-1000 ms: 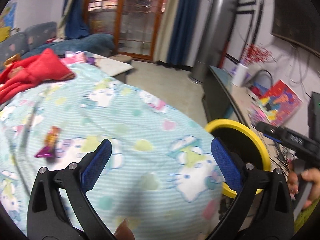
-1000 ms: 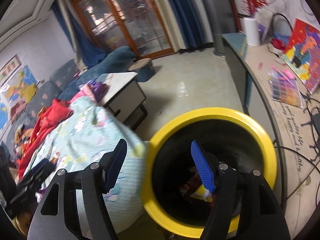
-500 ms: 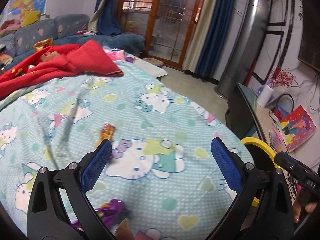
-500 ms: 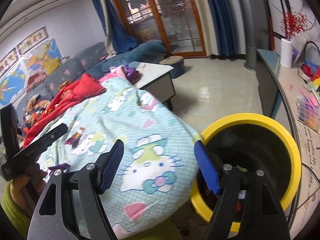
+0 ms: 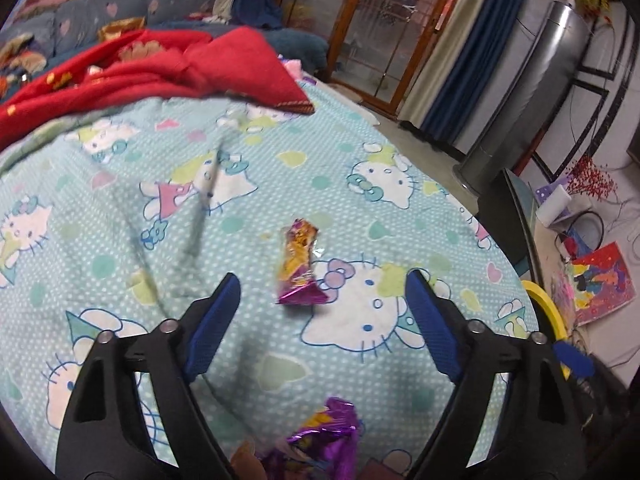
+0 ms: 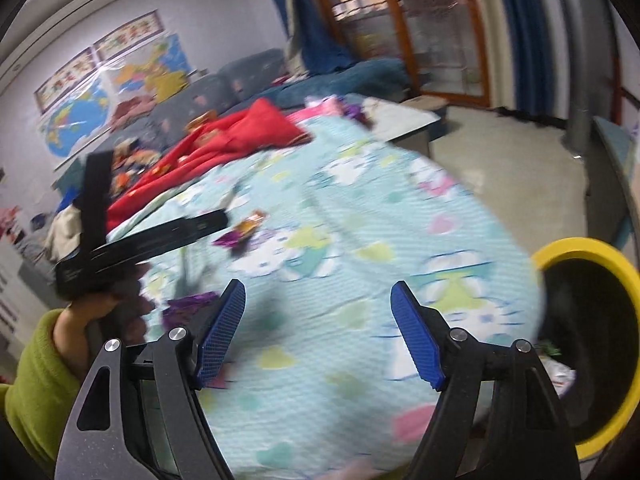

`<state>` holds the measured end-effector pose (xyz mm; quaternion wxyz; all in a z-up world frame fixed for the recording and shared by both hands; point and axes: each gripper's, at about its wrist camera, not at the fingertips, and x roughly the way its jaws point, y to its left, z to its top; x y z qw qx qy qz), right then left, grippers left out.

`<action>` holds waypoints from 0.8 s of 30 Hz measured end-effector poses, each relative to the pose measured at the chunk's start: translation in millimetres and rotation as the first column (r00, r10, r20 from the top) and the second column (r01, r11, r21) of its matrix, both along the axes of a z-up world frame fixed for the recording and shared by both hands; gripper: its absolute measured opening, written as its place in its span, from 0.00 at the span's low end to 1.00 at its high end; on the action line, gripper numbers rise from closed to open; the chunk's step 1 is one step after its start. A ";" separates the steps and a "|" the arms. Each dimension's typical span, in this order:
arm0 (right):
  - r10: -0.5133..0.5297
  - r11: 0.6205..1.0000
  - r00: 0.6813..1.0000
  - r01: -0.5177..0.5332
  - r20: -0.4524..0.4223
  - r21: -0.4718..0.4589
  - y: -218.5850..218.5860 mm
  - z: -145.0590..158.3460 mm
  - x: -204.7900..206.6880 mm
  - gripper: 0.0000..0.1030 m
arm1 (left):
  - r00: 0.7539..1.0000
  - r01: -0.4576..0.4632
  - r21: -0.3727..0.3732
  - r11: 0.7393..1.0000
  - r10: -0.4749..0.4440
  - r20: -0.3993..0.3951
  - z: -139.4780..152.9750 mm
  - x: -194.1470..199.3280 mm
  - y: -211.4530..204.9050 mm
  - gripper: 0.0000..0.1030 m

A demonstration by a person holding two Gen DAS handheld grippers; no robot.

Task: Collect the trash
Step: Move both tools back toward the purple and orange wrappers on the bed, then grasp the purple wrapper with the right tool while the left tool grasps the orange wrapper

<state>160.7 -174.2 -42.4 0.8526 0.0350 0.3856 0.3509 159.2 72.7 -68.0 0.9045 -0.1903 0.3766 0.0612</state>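
Both tools were over the yellow bin (image 6: 576,248) a moment ago. Now they have swung away from it and look out over the bed (image 5: 120,184) with the cat-print blanket. That looks like one trip to the bin is done and the next piece of trash is being picked.

The left tool (image 5: 320,316) is empty. Its jaws are wide apart but closing a little, and nothing is between them yet. Just past its tips lies a gold and purple wrapper (image 5: 300,268), flat on the blanket in the middle of the bed. A second shiny purple wrapper (image 5: 324,440) lies very near, down at the bottom of the left view, under the tool.

The right tool (image 6: 320,332) is empty too, with its jaws wide apart and only blanket between them. In its view the hand (image 6: 100,312) with the green sleeve holds the left tool out to the left.

There is lots of open room around the gold wrapper. The red blanket (image 5: 160,68) is far off at the back. The bed's edge drops away on the right, and the bin stands just past that edge, so I think the carry back is short. The blanket is soft, so the tool may pinch cloth with the wrapper.
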 end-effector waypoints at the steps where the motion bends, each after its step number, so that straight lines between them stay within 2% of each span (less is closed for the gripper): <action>1: 0.023 1.000 1.000 -0.023 -0.016 0.002 8.0 -1.8 -0.3 0.71 | 1.000 0.002 -0.024 1.000 -0.002 -0.005 -2.4 1.3 4.2 0.68; 2: 0.041 0.999 0.999 -0.040 -0.028 0.004 13.3 -3.2 -2.0 0.71 | 1.000 0.006 -0.055 0.998 -0.007 -0.010 -5.5 2.9 8.4 0.66; 5: 0.108 0.994 0.992 -0.108 -0.067 -0.001 36.0 -9.8 -5.8 0.70 | 0.999 0.023 -0.097 0.995 -0.026 -0.029 -13.3 7.8 12.7 0.51; 7: 0.135 0.991 0.987 -0.136 -0.083 -0.009 48.6 -13.2 -8.1 0.70 | 0.999 0.032 -0.112 0.993 -0.037 -0.036 -17.9 10.7 14.2 0.44; 11: 0.152 0.988 0.979 -0.152 -0.136 0.003 64.6 -20.5 -6.1 0.70 | 0.995 0.049 -0.131 0.990 -0.059 -0.075 -32.1 17.9 18.3 0.24; 16: 0.156 0.988 0.966 -0.149 -0.208 0.047 77.3 -24.7 0.5 0.67 | 0.997 0.043 -0.194 0.980 -0.055 -0.055 -39.7 12.9 30.7 0.17; 21: 0.154 0.987 0.942 -0.136 -0.298 0.082 90.5 -33.0 5.4 0.58 | 1.000 0.014 -0.227 0.974 -0.017 -0.012 -34.3 2.1 46.8 0.17; 24: 0.163 0.985 0.916 -0.128 -0.367 0.120 100.2 -40.1 5.8 0.53 | 1.000 -0.001 -0.234 0.972 0.003 0.008 -29.9 -3.8 53.3 0.17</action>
